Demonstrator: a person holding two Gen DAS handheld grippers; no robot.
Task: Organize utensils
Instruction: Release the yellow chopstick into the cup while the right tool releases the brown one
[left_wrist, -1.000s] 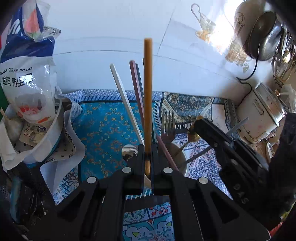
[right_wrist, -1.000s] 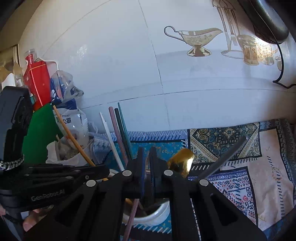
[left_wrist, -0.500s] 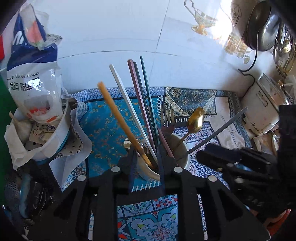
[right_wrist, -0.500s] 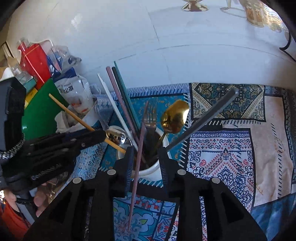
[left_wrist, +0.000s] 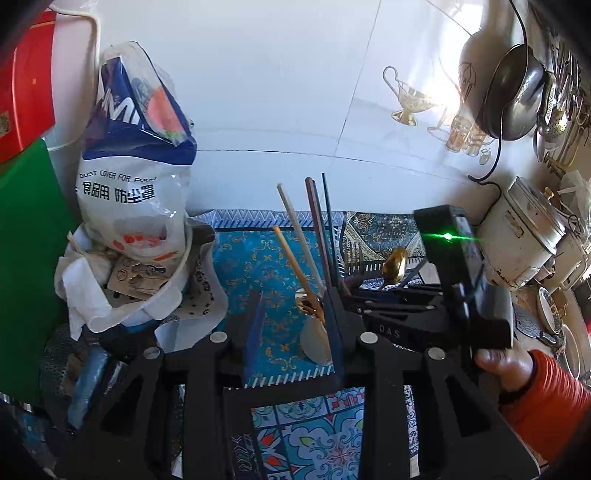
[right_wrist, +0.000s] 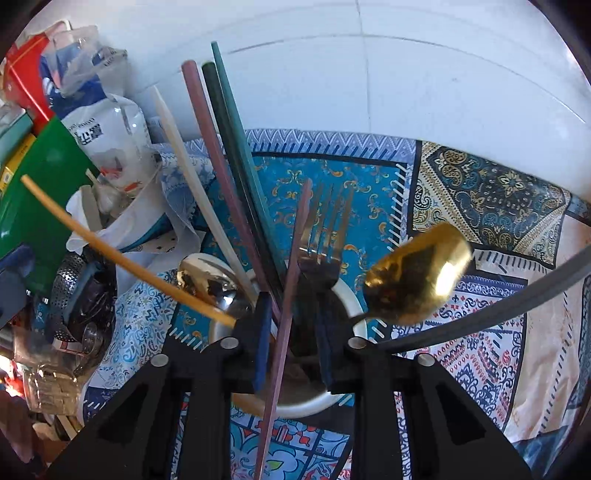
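A white cup (right_wrist: 349, 297) on the patterned mat holds several chopsticks, a fork (right_wrist: 325, 236), a gold spoon (right_wrist: 417, 277) and a silver spoon (right_wrist: 207, 280). The yellow chopstick (left_wrist: 295, 262) leans left in it. My left gripper (left_wrist: 294, 295) hangs just before the cup (left_wrist: 314, 339); its jaws are opening, with nothing between the pads. Right over the cup, my right gripper (right_wrist: 293, 306) points steeply down, its jaws closing. A mauve chopstick (right_wrist: 291, 277) runs through the gap, and neither pad presses on it. In the left wrist view the right gripper (left_wrist: 354, 295) reaches in from the right.
A food bag (left_wrist: 136, 177) and a paper-lined bowl (left_wrist: 122, 295) stand left of the cup, before a green board (left_wrist: 26, 240). A metal strainer (right_wrist: 74, 280) lies at front left. A rice cooker (left_wrist: 528, 236) and a hanging pot (left_wrist: 513, 99) are at the right.
My left gripper let go of the yellow chopstick, opened and drew back upward; the chopstick now leans in the cup. My right gripper tipped down over the cup and loosened around the mauve chopstick.
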